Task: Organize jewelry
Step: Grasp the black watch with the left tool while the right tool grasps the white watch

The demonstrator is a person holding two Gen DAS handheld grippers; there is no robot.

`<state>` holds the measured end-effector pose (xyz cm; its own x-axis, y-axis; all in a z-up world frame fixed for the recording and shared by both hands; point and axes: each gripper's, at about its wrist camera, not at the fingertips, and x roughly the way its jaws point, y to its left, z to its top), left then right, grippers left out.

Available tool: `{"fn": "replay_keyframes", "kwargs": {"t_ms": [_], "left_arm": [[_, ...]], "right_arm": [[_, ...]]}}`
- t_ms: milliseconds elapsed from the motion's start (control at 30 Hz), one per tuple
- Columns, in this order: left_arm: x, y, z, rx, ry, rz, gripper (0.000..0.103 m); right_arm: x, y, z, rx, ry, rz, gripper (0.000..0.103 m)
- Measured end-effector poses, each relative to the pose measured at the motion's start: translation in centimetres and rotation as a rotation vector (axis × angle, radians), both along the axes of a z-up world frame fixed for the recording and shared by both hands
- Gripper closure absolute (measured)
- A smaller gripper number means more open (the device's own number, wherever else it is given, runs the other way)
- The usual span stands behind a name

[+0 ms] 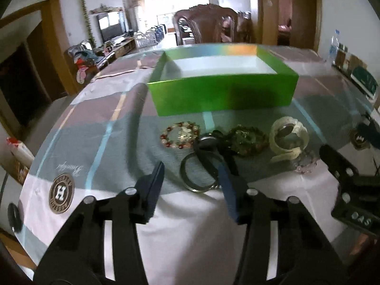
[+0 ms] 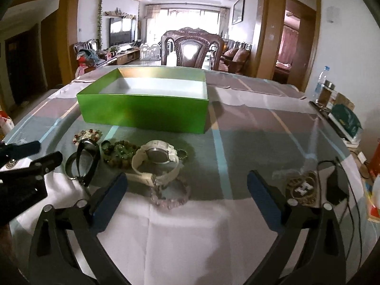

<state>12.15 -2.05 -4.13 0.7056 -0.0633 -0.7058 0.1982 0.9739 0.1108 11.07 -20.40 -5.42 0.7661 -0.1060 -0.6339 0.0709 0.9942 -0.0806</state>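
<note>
An open green box [image 1: 223, 92] [image 2: 144, 109] stands on the table with a white inside that holds nothing. In front of it lie a red bead bracelet [image 1: 180, 135] [image 2: 87, 135], a black watch [image 1: 209, 152] [image 2: 86, 159] on a metal bangle [image 1: 198, 175], a green bead bracelet [image 1: 247, 140] [image 2: 121, 154], a white watch [image 1: 288, 139] [image 2: 156, 163] and a pink bead bracelet [image 2: 171, 193] [image 1: 306, 165]. My left gripper [image 1: 192, 173] is open, just before the bangle and black watch. My right gripper [image 2: 187, 185] is open wide, near the pink bracelet.
A checked cloth [image 2: 237, 147] covers the table. A round H-logo badge [image 1: 61, 193] [image 2: 302, 188] lies on it. A black cable [image 2: 342, 173], boxes [image 2: 345, 118] and a bottle [image 2: 319, 83] stand at the right edge. A carved chair [image 2: 192, 49] stands behind the box.
</note>
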Motion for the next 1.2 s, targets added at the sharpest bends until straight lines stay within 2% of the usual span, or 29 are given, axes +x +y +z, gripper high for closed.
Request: {"fn": "replay_keyframes", "kwargs": {"t_ms": [167,233,367,500,567,633,700,733,800,967,1100,1200], "left_arm": [[1.7,-0.6,-1.4,-0.011,0.06,-0.016,0.067],[2.2,-0.5,-1.9,-0.02,0.076,-0.011,0.068],[2.6,-0.4,-1.9,-0.022,0.077,-0.005,0.068],[3.4,-0.5,-2.1,-0.031,0.097,0.003,0.077],[3.9,-0.7,-2.4,-0.044,0.114,-0.004,0.081],[3.9,-0.7,-2.3,-0.055,0.117,-0.004,0.089],[4.0,-0.7,-2.3,-0.054,0.116,-0.004,0.093],[3.9,-0.9,-2.3,-0.045,0.112,-0.01,0.094],[3.9,-0.8,-2.3,-0.042,0.109,-0.013,0.1],[3.4,0.2,-1.4,-0.105,0.086,-0.019,0.101],[1.5,0.9,0.7,-0.152,0.005,-0.055,0.101],[0.3,1.1,2.0,-0.156,-0.031,-0.06,0.101]], "right_arm": [[2.6,-0.1,-1.5,0.017,0.057,0.016,0.024],[3.1,-0.2,-1.8,0.021,0.067,0.019,0.03],[4.1,-0.2,-2.4,0.026,0.089,0.022,0.033],[4.9,-0.4,-2.8,0.054,0.114,0.031,0.033],[5.0,-0.4,-2.9,0.051,0.114,0.024,0.037],[5.3,-0.4,-3.0,0.045,0.116,0.013,0.06],[5.7,-0.5,-3.4,0.039,0.133,0.007,0.068],[5.8,-0.6,-3.5,0.055,0.144,0.019,0.077],[5.8,-0.7,-3.5,0.089,0.148,0.036,0.087],[5.3,-0.9,-3.1,0.129,0.123,0.05,0.096],[3.9,-1.1,-2.1,0.165,0.064,0.072,0.096],[2.2,-0.9,-0.6,0.176,-0.003,0.086,0.096]]}}
